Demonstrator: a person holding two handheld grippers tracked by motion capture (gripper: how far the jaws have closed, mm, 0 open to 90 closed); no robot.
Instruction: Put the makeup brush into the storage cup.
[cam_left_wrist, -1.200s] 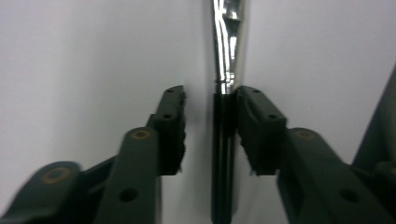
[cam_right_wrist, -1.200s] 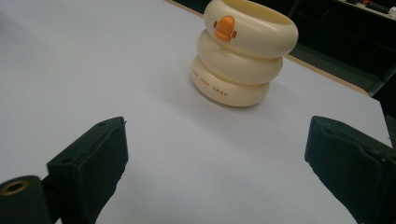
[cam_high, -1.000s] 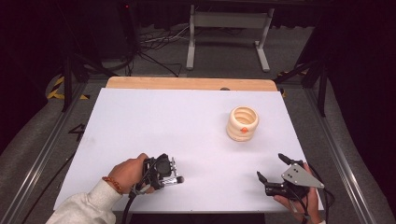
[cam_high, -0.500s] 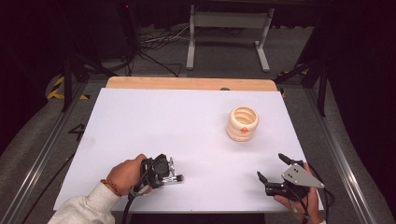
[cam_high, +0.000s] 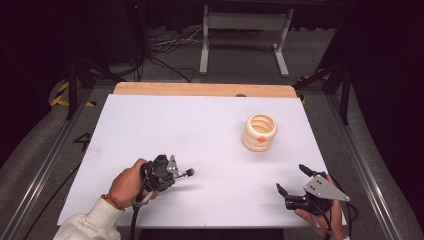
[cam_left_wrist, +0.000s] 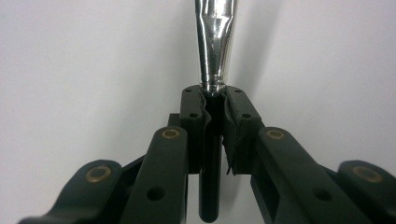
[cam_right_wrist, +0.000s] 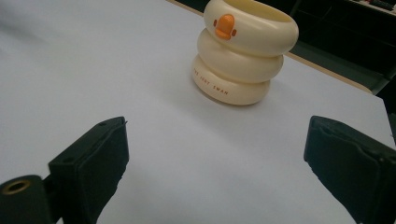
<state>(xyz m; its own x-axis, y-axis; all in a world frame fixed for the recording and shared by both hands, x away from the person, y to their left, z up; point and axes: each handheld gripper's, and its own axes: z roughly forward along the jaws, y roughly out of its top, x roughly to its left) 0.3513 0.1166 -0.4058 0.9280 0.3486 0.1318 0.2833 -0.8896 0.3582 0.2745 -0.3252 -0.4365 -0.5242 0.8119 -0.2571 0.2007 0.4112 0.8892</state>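
the high view looks forward and down from above the near edge of the white table (cam_high: 200, 125), taking in its whole top and the dark floor beyond the far edge. the left gripper view rides low and very close behind the left gripper (cam_left_wrist: 215, 100), facing along a brush (cam_left_wrist: 215, 42) over bare tabletop. the right gripper view sits low at the near right, looking between the right gripper (cam_right_wrist: 215, 154) toward the far right corner. it shares the cream ringed holder (cam_right_wrist: 245, 51) with the high view (cam_high: 259, 132).

Glossy cream plastic ringed holder (cam_right_wrist: 245, 53), shiny metal brush ferrule (cam_left_wrist: 215, 42), matt white tabletop (cam_high: 200, 130), bare wood edge (cam_high: 200, 89)
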